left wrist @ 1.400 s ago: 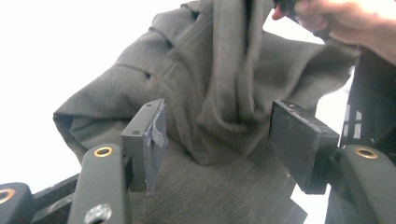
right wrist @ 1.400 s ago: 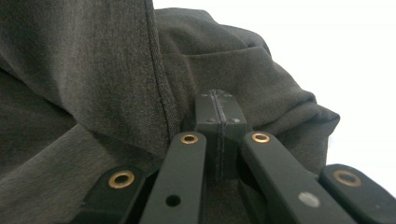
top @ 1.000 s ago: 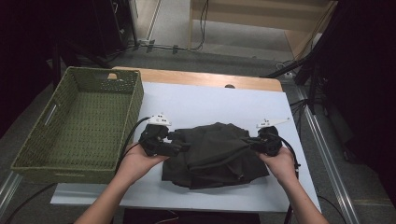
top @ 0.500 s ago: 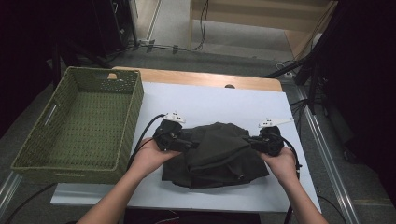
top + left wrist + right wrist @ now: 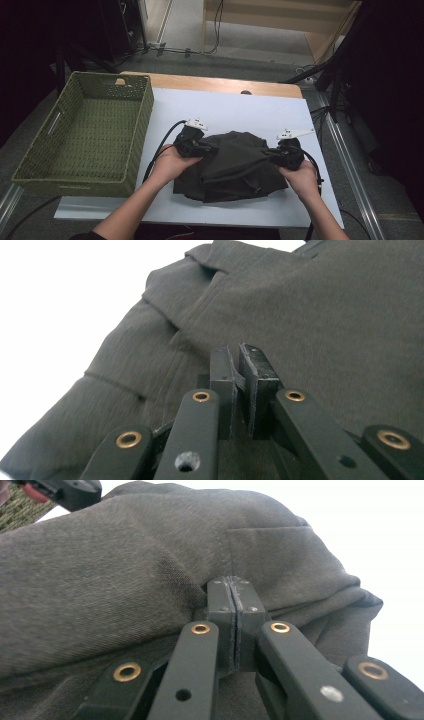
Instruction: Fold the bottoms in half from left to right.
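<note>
- Lying in a loose, partly folded heap, the dark grey-green woven cloth garment [image 5: 232,165] sits on the white sheet [image 5: 235,110] that covers the bench, nearer the front edge than the back and somewhat toward the right-hand side.
- The left gripper [image 5: 196,145] is at the garment's left border, carried in the person's left hand [image 5: 170,162]; its black cable loops over the white sheet toward the front edge.
- In the left gripper view the jaws of the left gripper [image 5: 243,385] have just been closing and now stand clenched, with a thin fold of the garment [image 5: 320,315] pinched between the pads.
- The right gripper [image 5: 286,154] is at the garment's right border, carried in the right hand [image 5: 302,177], with its grey three-cornered plate pointing toward the right edge of the bench.
- In the right gripper view the jaws of the right gripper [image 5: 234,625] are pressed tight together on a ridge of the garment [image 5: 115,565], the cloth bunching up around the pads; the left gripper shows far off at the top left corner.
- The rectangular olive-green woven wicker basket [image 5: 35,165] stands at the left edge of the bench, just beside the white sheet and well apart from the garment.
- A strip of bare wooden bench top [image 5: 225,86] shows along the back edge, beyond the white sheet.
</note>
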